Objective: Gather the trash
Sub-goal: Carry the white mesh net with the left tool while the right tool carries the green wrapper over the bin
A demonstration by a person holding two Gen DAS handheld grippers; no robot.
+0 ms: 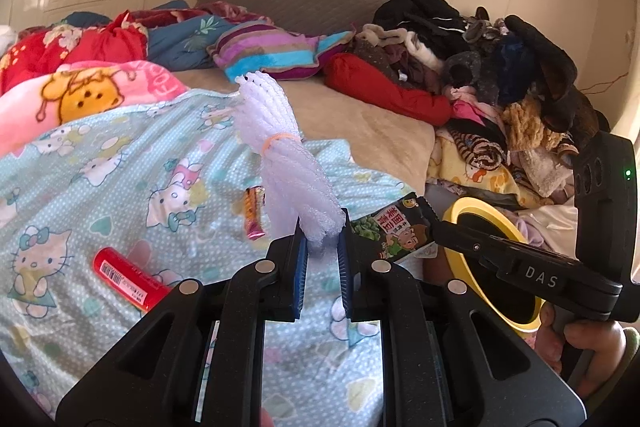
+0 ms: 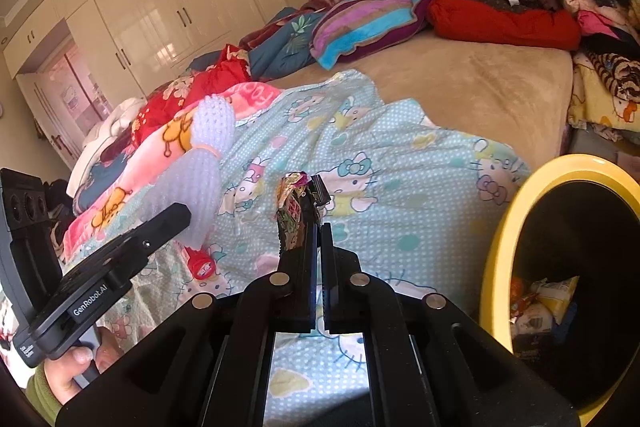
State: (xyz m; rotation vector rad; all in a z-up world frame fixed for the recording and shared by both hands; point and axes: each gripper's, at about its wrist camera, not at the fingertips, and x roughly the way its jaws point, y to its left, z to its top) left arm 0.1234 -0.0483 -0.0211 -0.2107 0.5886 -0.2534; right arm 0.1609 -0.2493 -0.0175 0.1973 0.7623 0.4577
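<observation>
Both tongs clamped: foam netting (image 1: 280,155), snack wrapper (image 2: 294,215)

My black left gripper (image 1: 323,241), with its blue pads (image 1: 303,259), pinches a white foam net (image 1: 280,147) tied with a pale orange rubber band (image 1: 280,141). My black right gripper (image 2: 318,227) nips a dark green snack wrapper (image 2: 294,211) printed with red and white. Under them lies a light blue sheet (image 1: 120,187), white-dotted with a cartoon cat pattern. On it rest a red tube (image 1: 128,277) and an orange and pink wrapper (image 1: 254,213). The bin (image 2: 516,211) has a yellow rim and a black inside. The pillow (image 1: 272,49) is striped purple, turquoise and tan.
</observation>
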